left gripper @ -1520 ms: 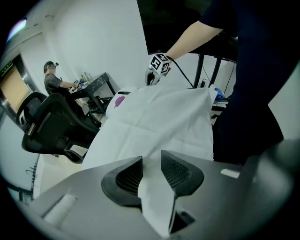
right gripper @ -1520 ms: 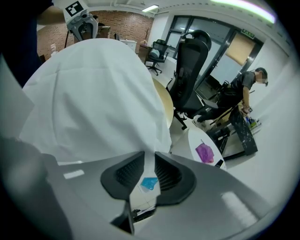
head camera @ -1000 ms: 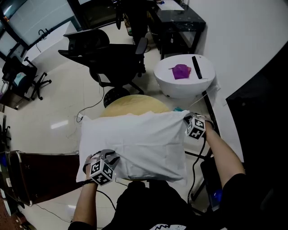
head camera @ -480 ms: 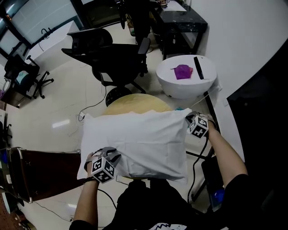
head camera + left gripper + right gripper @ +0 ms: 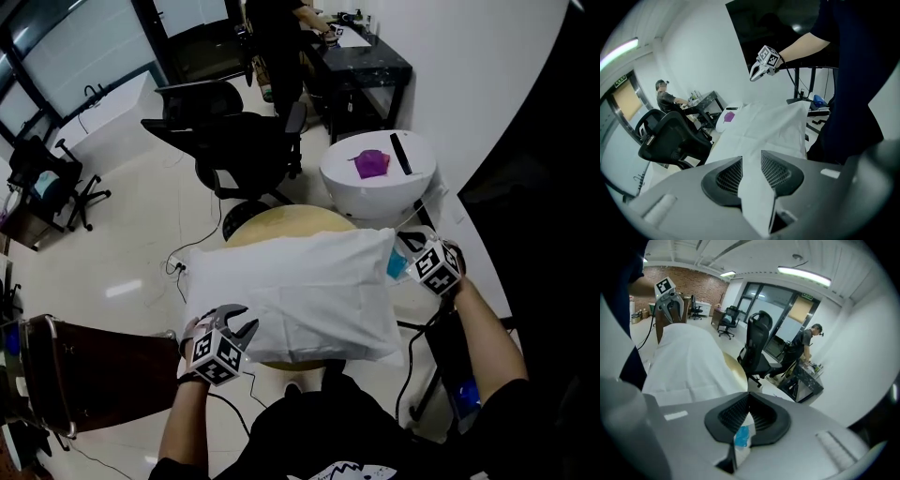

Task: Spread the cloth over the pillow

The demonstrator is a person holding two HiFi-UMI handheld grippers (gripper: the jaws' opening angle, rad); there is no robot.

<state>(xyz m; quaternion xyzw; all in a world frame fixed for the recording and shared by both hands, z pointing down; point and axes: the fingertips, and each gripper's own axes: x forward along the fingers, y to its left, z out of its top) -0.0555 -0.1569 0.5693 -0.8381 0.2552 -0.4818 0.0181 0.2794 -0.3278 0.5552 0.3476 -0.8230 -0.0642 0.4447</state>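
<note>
Since the previous second I note that both tools have risen, the right one markedly more, and the white cloth has come up with them. It now hangs clear above the round tan surface, covering the near half, with the far edge of the surface showing behind it. The left tool stands at a narrow gap, clamped on a thick fold at the cloth's near left corner. The right tool is closed almost fully on a thin corner at the far right, and a small blue tag is caught in the same bite. The bundle reads as padded, so I judge the pillow to be inside or under the fabric, though I cannot separate the two. In my assessment this lift serves to shake the cloth or reposition it; spreading is not complete. The tag's print is not legible, the cubes carry only square markers, and I see no brand anywhere.
</note>
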